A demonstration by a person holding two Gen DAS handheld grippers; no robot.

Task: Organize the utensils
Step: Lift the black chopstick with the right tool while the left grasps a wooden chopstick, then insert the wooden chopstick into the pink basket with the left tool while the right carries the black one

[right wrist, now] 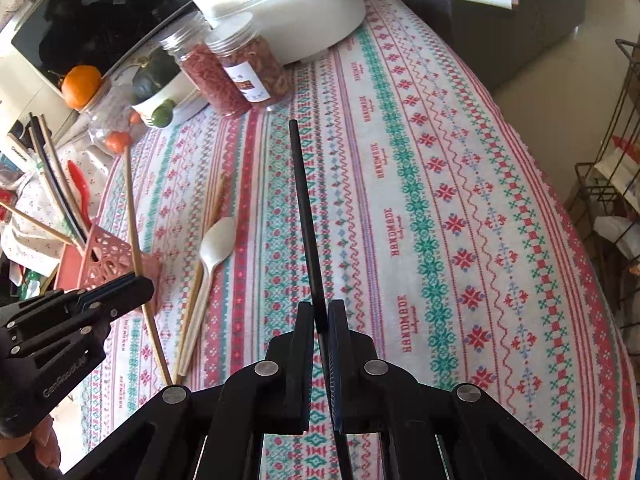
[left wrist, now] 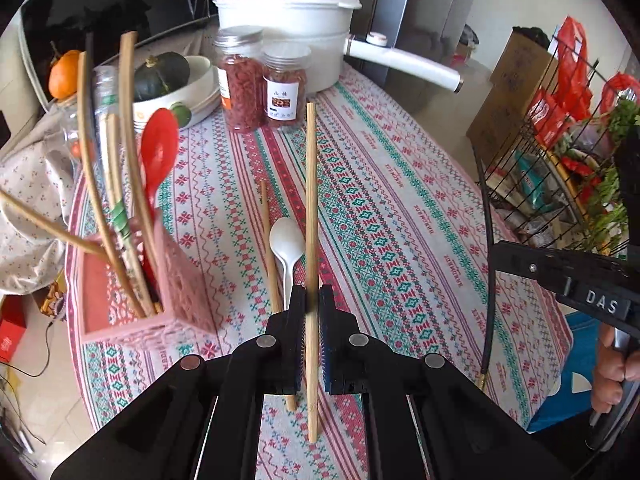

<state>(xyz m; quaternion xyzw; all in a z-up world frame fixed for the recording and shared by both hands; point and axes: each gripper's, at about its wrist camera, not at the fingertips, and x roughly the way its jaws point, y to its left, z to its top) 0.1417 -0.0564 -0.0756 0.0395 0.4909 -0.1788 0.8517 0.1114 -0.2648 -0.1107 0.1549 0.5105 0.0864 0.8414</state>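
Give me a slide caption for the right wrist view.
Right hand-held gripper clamps a black chopstick above the patterned tablecloth.

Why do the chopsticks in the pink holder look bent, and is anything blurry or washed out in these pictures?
Left wrist view: the fisheye lens bows the chopsticks in the pink holder near the edge, and the red spoon looks smeared. Right wrist view: the black chopstick, near the centre, stays straight, while daylight washes out the white pot.

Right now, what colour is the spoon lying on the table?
White spoon, clearest in the right wrist view.
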